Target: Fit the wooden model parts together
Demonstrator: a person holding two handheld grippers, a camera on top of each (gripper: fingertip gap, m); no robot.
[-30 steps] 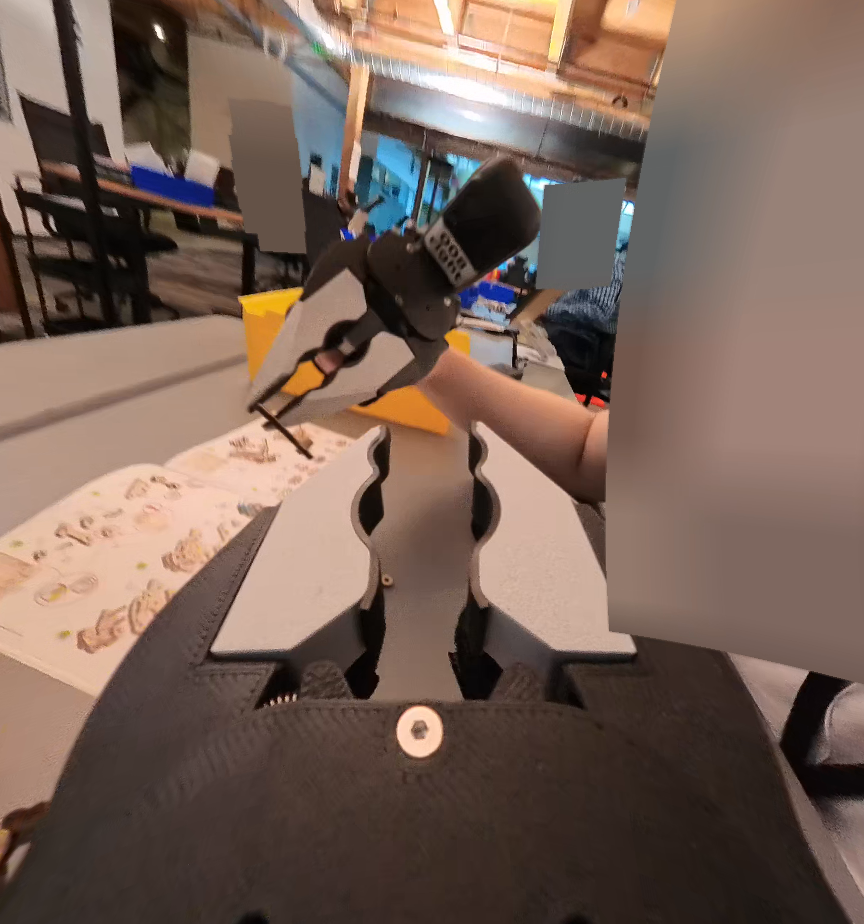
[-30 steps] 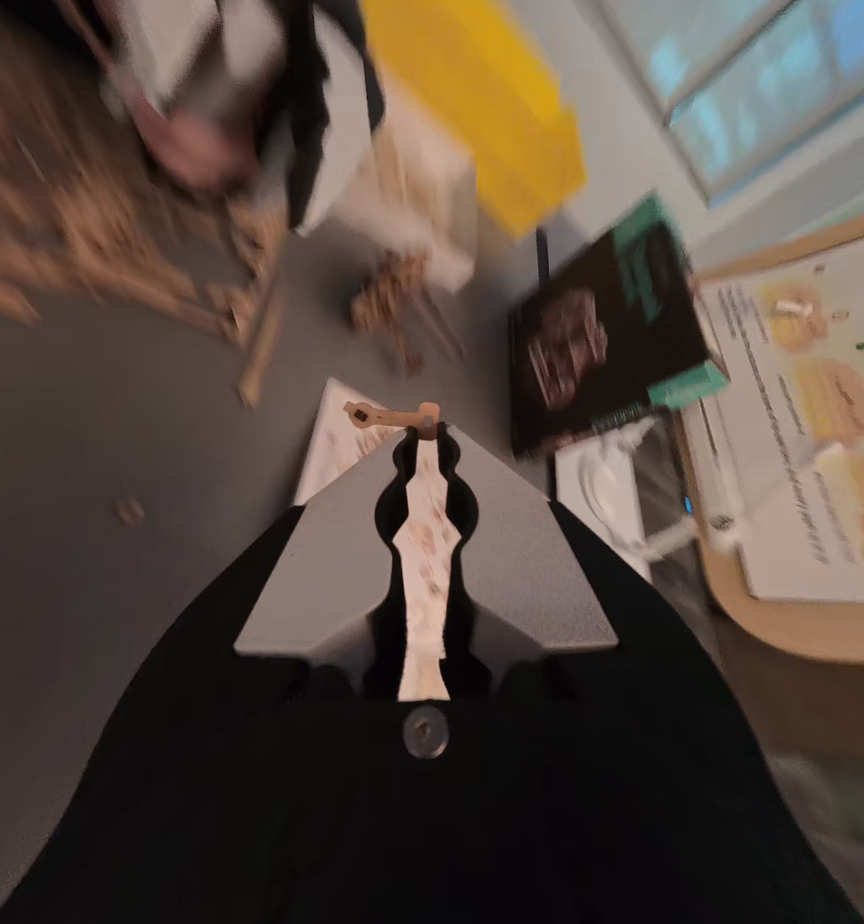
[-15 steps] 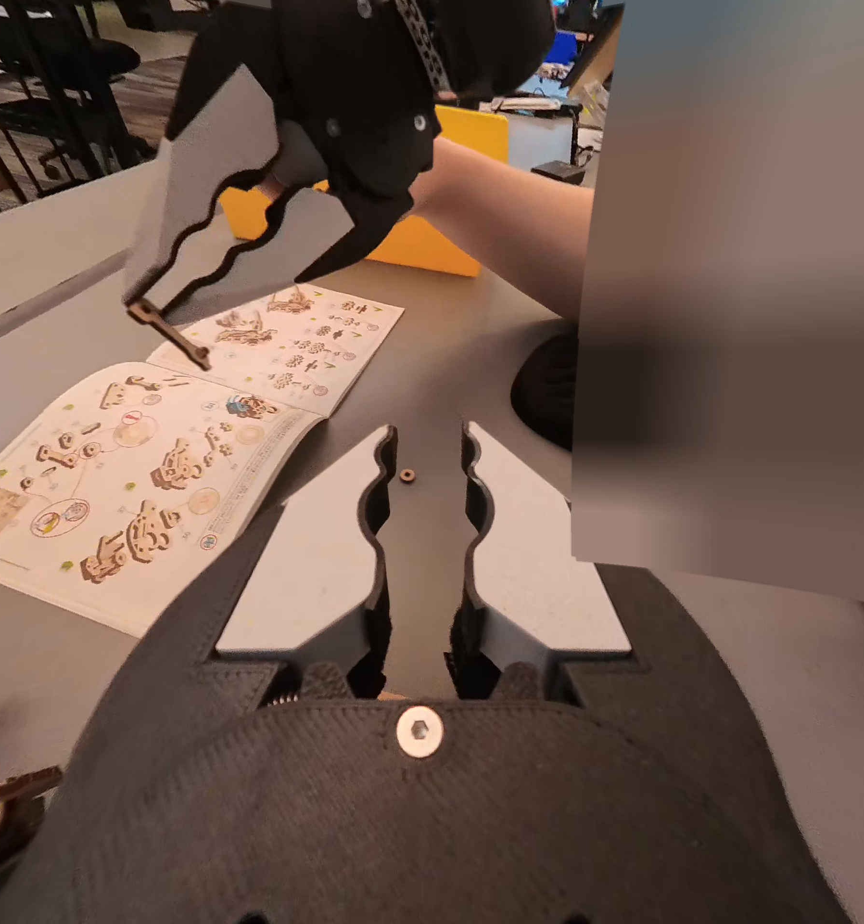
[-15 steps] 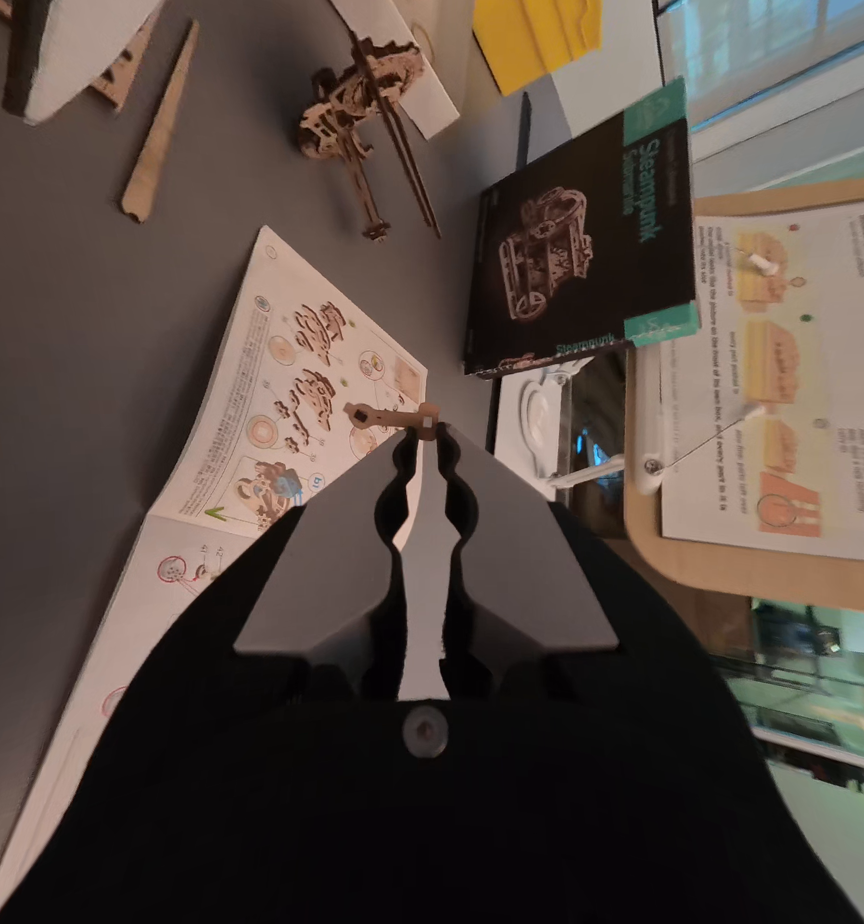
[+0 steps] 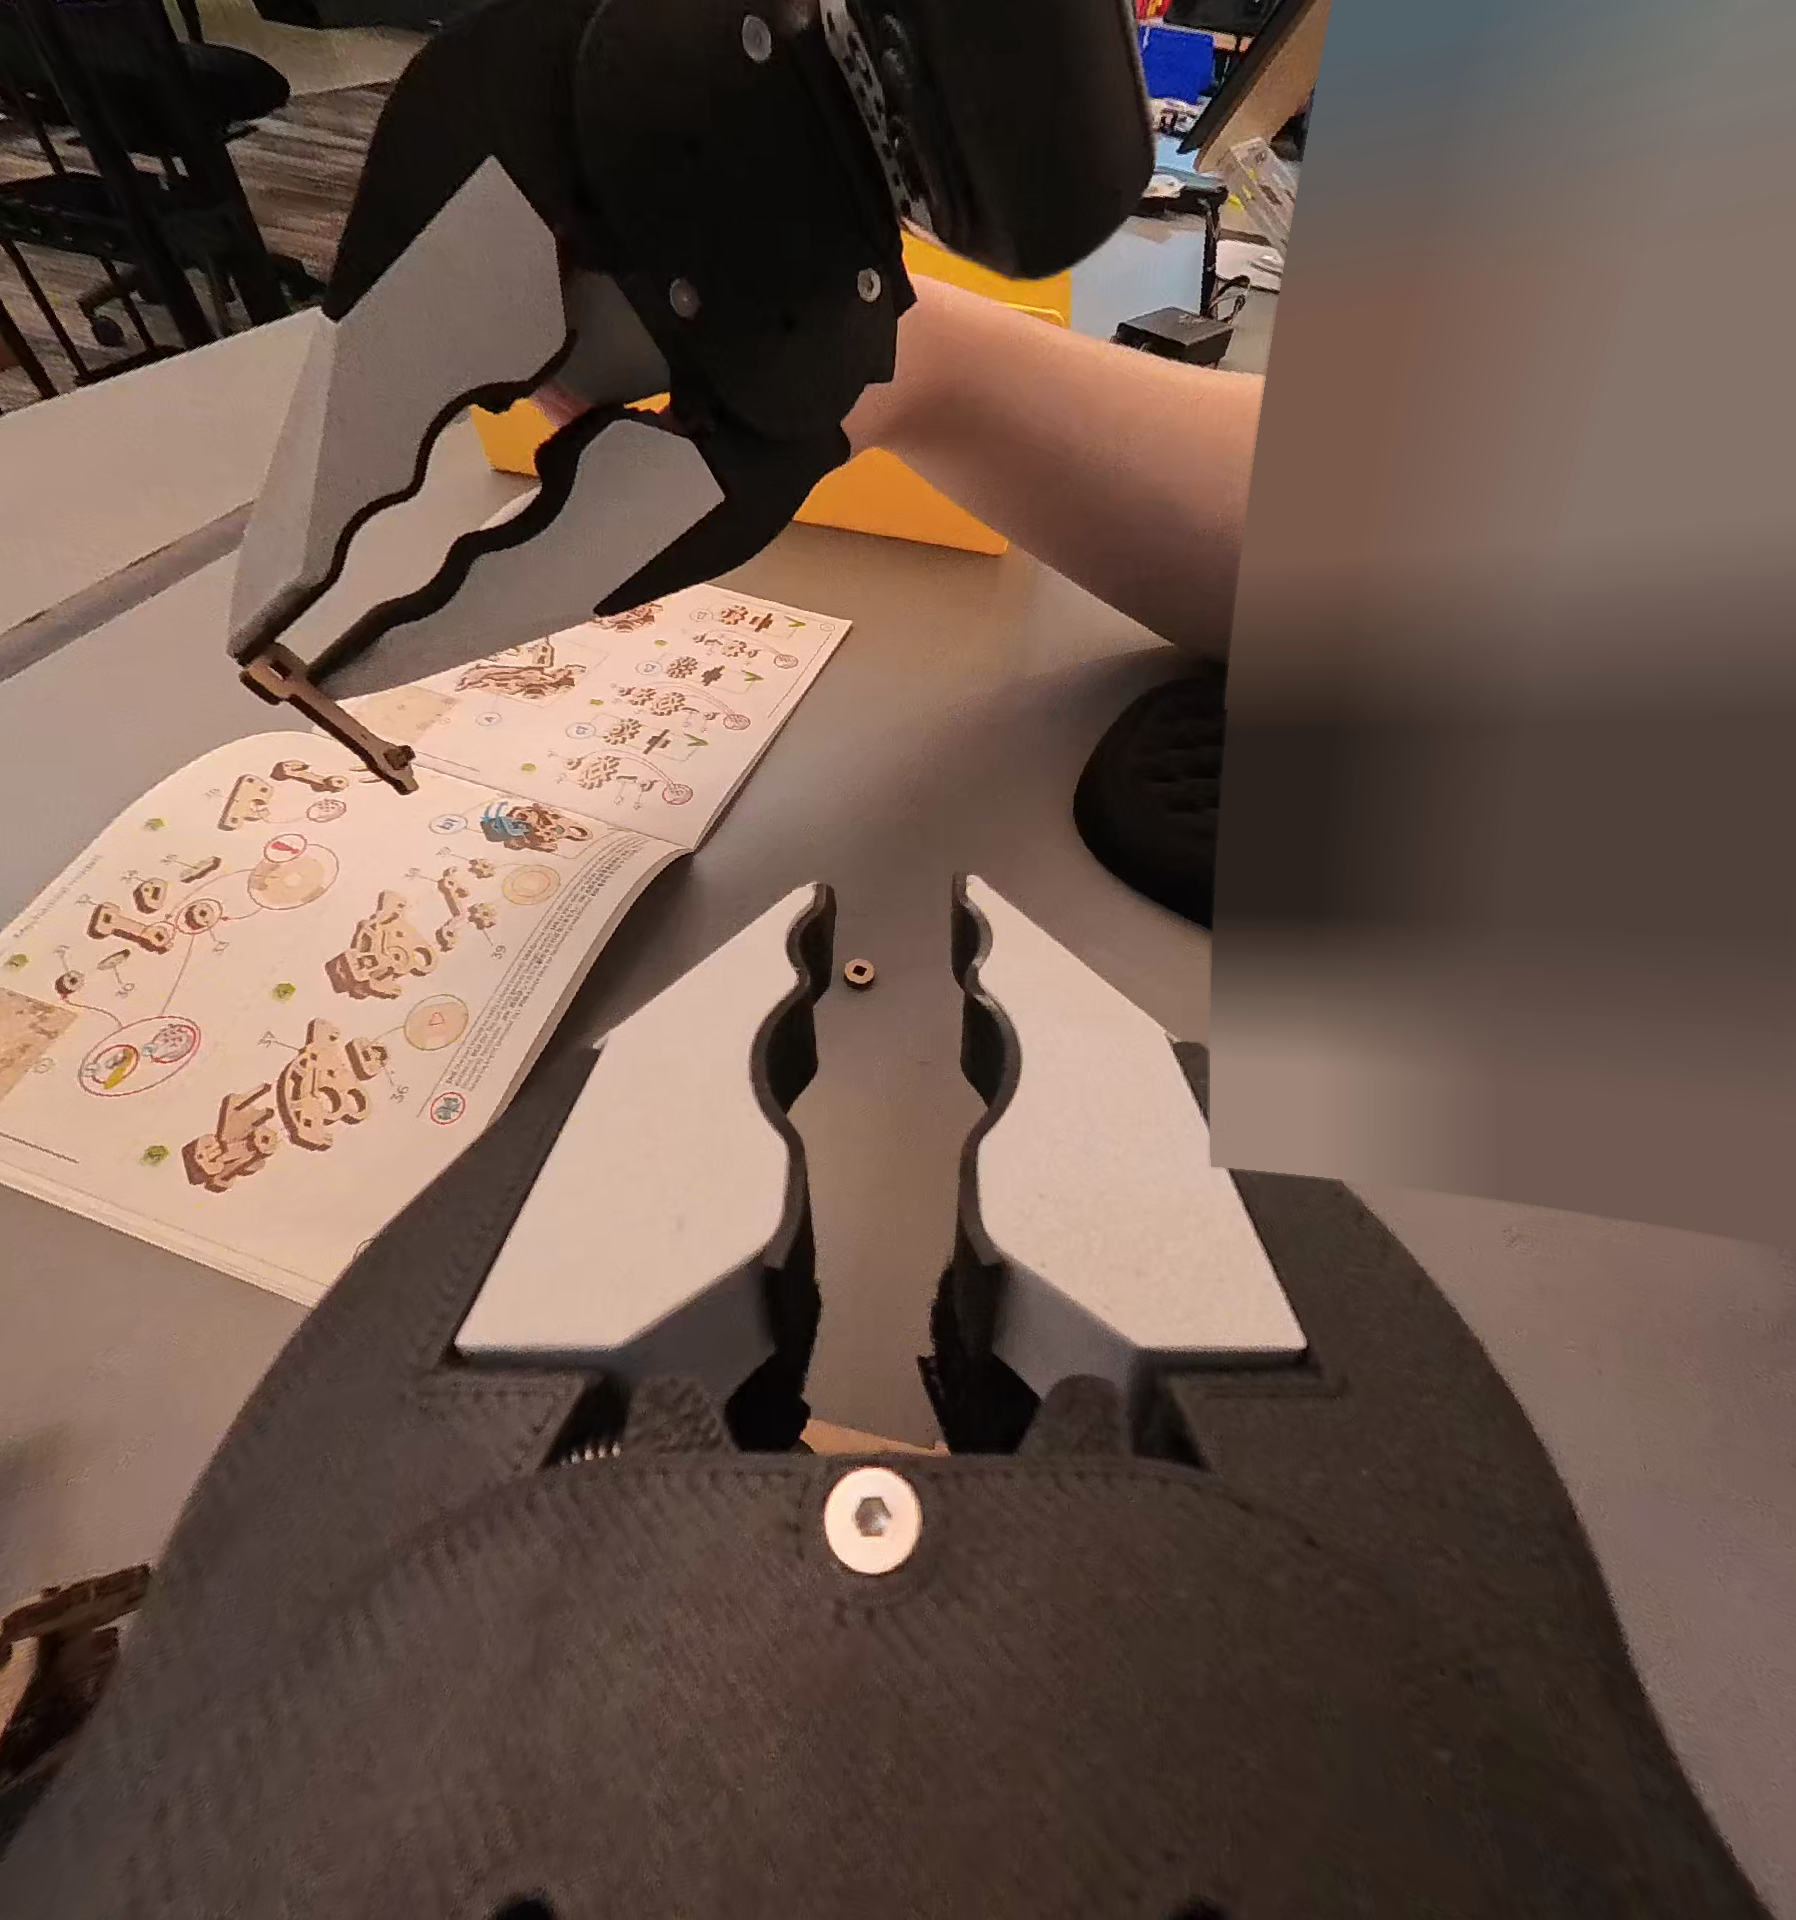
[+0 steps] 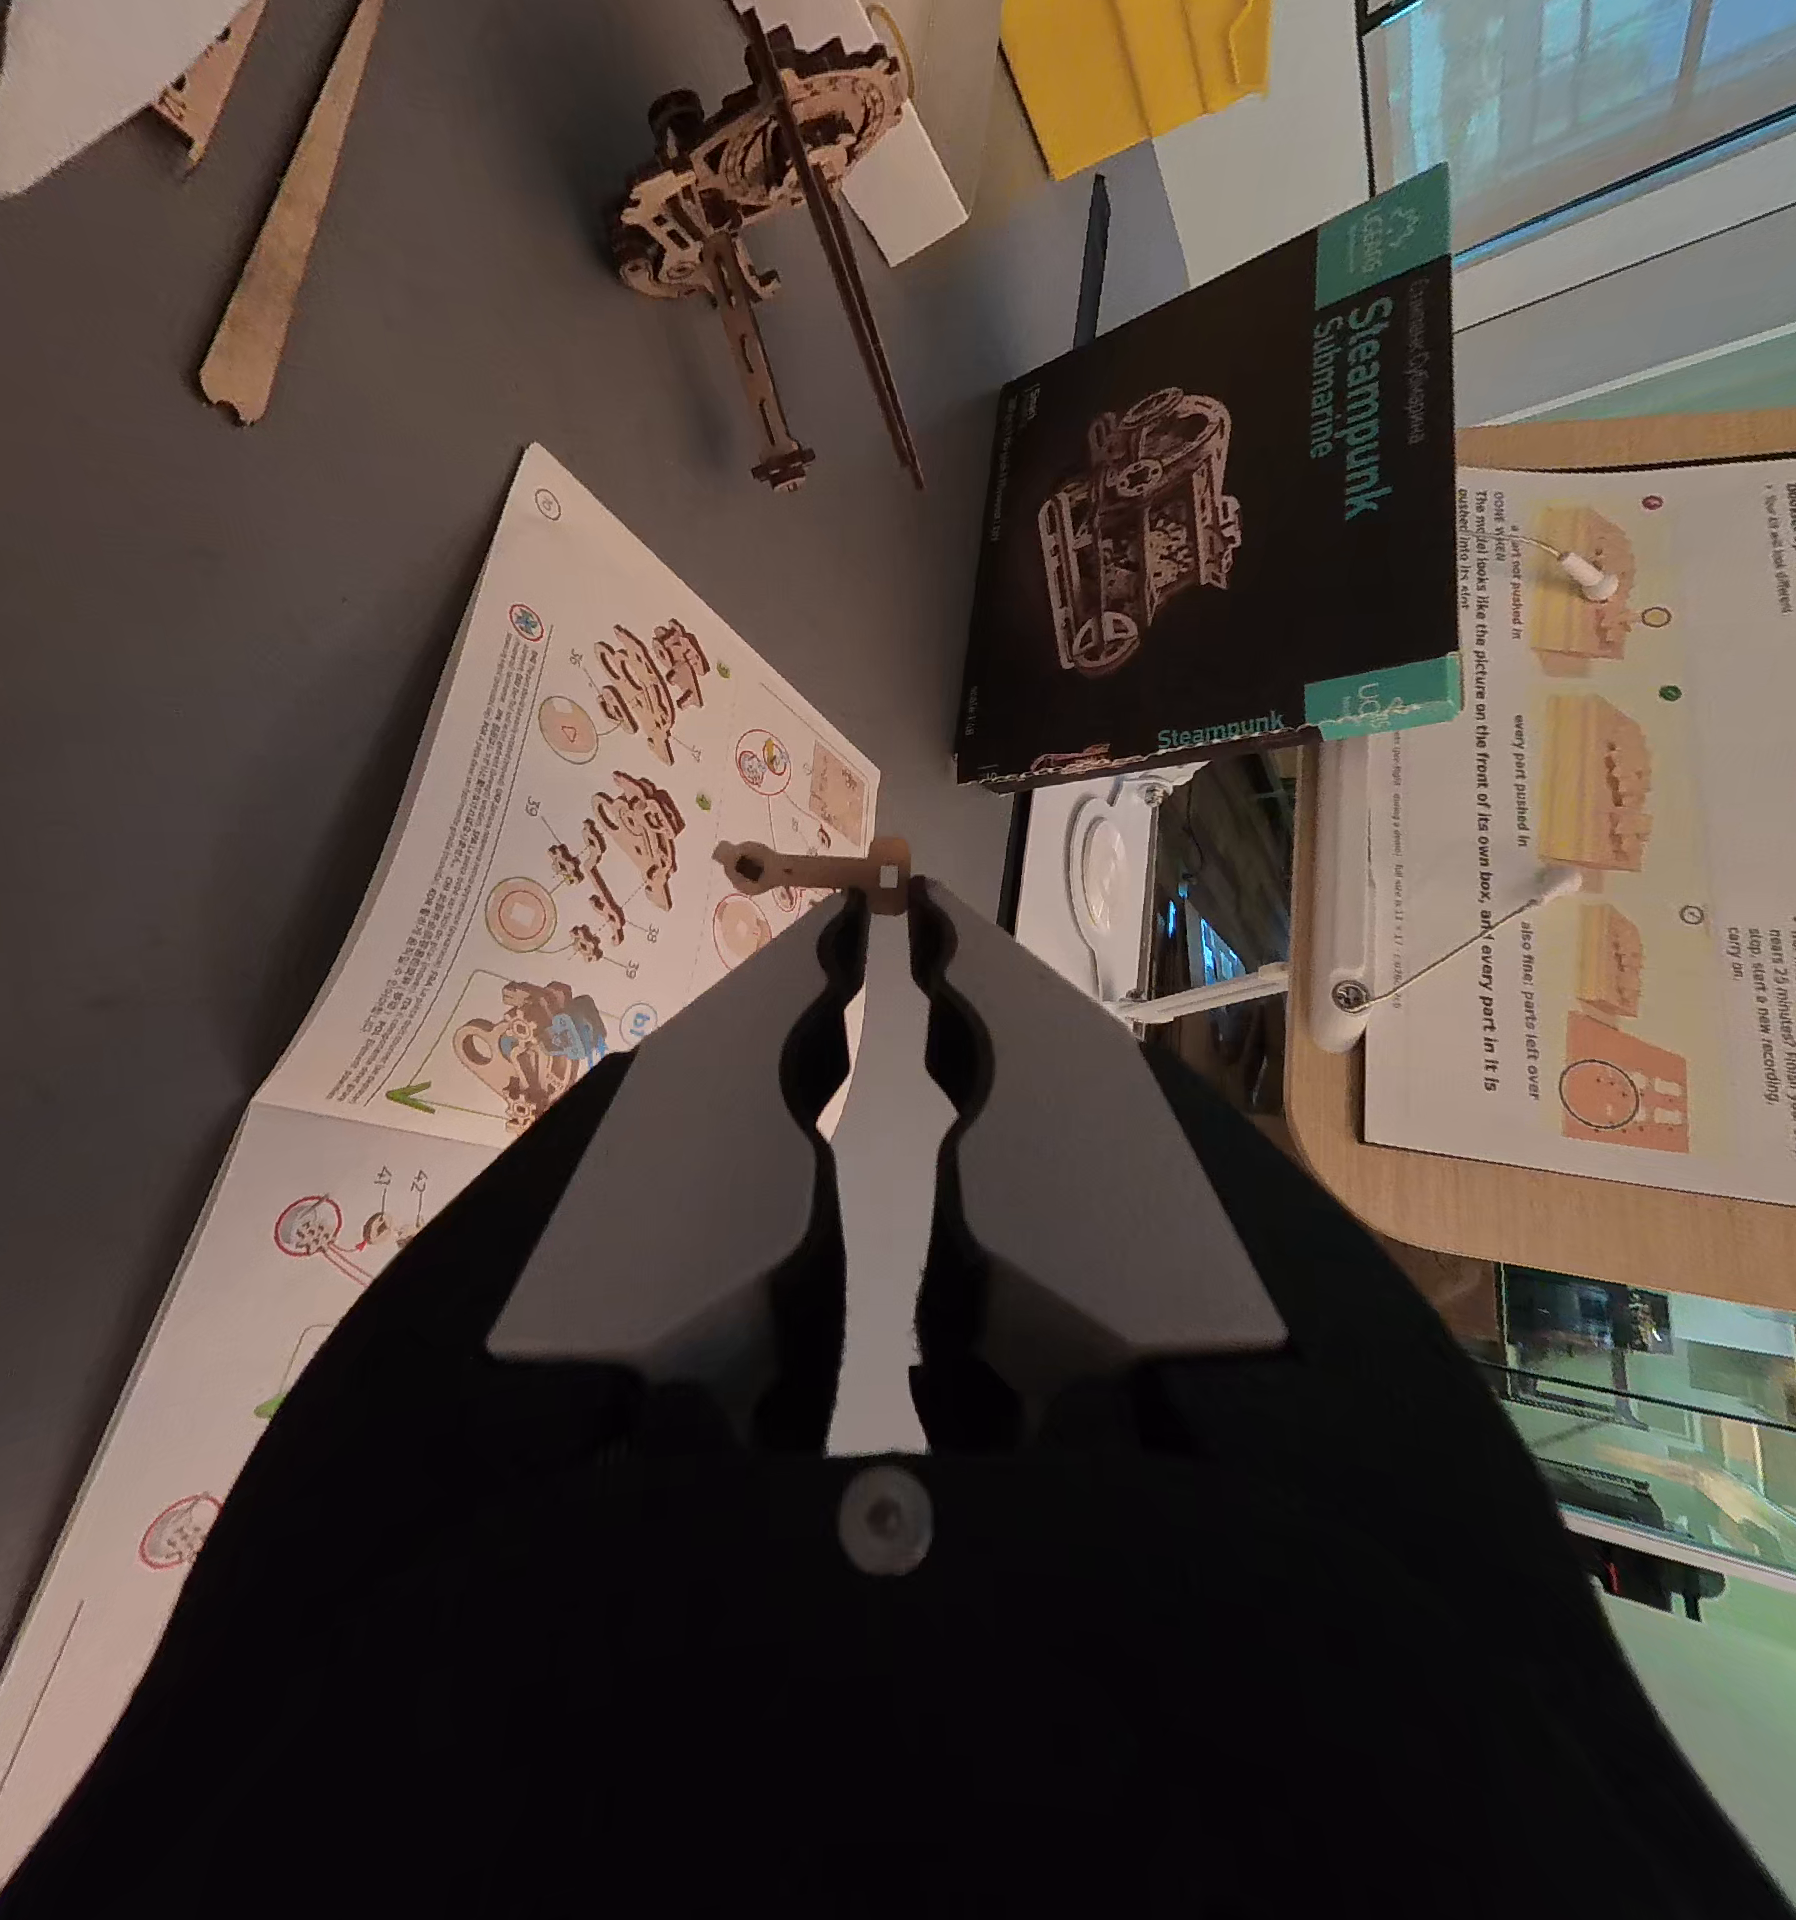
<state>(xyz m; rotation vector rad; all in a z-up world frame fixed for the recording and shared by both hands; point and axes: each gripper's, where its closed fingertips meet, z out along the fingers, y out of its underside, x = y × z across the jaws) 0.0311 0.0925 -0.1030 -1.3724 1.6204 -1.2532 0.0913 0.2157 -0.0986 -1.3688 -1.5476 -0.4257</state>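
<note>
Grey table (image 5: 977,727), workshop room behind: chairs upper left of the left view, yellow bin (image 5: 873,499) beyond. Open booklet (image 5: 354,935) lies left of centre; black box (image 6: 1216,499) upper right in the right view, instruction board (image 6: 1621,831) at right edge. Part-built model (image 6: 748,197) and wood strip (image 6: 281,229) at top.

Left gripper (image 5: 886,904): jaws parted, nothing held, low over the table; small washer (image 5: 859,972) lies on the table between the tips.

Right gripper (image 6: 886,883): tips pinched on one end of a flat wooden lever (image 6: 811,871), which juts left above the booklet, clear of the page.
</note>
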